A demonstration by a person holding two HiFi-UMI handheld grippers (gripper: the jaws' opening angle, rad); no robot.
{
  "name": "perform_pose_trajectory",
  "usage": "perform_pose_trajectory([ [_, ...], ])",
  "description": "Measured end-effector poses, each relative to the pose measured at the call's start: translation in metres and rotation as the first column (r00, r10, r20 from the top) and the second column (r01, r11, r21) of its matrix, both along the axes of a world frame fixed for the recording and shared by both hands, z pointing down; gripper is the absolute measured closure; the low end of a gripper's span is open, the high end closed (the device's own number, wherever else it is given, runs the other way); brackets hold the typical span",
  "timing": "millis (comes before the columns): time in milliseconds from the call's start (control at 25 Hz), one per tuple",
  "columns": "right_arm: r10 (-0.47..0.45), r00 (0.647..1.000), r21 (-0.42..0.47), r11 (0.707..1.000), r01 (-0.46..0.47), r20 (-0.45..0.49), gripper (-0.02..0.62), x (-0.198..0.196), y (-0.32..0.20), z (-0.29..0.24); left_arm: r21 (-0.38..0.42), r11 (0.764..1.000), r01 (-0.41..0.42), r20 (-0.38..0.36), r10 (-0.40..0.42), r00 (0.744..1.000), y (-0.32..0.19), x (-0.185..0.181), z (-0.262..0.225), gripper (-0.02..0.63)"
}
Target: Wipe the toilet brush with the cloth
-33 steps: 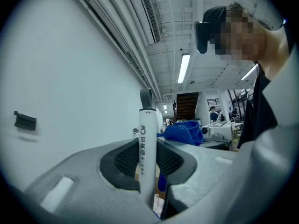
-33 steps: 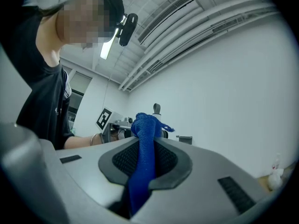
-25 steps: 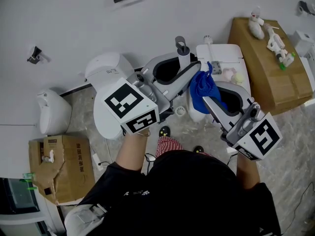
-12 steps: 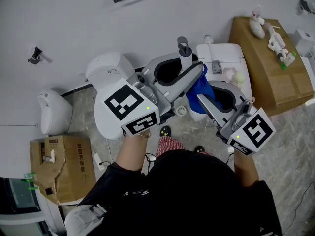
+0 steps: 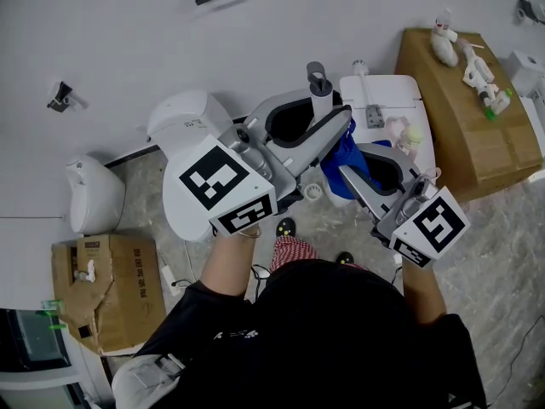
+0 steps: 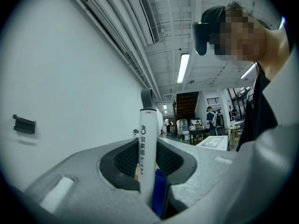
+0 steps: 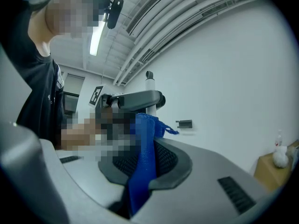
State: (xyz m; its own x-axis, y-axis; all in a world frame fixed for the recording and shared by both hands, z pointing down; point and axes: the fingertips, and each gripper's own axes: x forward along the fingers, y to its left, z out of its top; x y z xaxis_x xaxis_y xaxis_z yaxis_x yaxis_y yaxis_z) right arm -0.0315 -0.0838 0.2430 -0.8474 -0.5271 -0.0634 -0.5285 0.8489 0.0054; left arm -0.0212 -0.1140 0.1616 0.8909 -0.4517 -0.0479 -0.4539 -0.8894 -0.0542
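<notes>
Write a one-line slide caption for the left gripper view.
Left tool grips the white toilet brush handle, blue cloth right beside it.

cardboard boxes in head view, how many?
2. An open cardboard box sits at lower left, flaps torn. A closed cardboard box sits at upper right with small items on top. The person's body may hide more.

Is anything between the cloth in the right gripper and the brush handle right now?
Nothing visible. The blue cloth in the right gripper lies right beside the brush handle; only the left gripper's own jaws cover the stretch they clamp.
</notes>
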Motion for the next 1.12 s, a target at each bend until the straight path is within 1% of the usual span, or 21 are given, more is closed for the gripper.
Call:
perform_pose_trajectory([
  [320,-0.004,1.0,-0.043,0.999,0.004,-0.006,0.532,-0.001,-0.003,0.018,0.005,1.0,0.005,0.014,-0.006,1.0,-0.001,0.001,0.001,0.515],
  [600,0.002,1.0,-0.065,0.998,-0.003,-0.009,0.531,-0.001,-0.005,0.029,0.023,1.0,0.005,0.016,-0.005,1.0,0.001,0.003,-0.004,0.515],
  [840,0.009,1.0,-0.085,0.996,-0.009,0.006,0.532,0.0,-0.006,0.039,0.028,1.0,0.007,0.018,-0.007,1.0,0.002,0.005,-0.007,0.515],
  [1120,0.023,1.0,-0.106,0.994,-0.024,-0.01,0.532,0.0,-0.011,0.055,0.04,0.999,0.01,0.023,-0.011,1.0,0.002,0.006,-0.009,0.515],
])
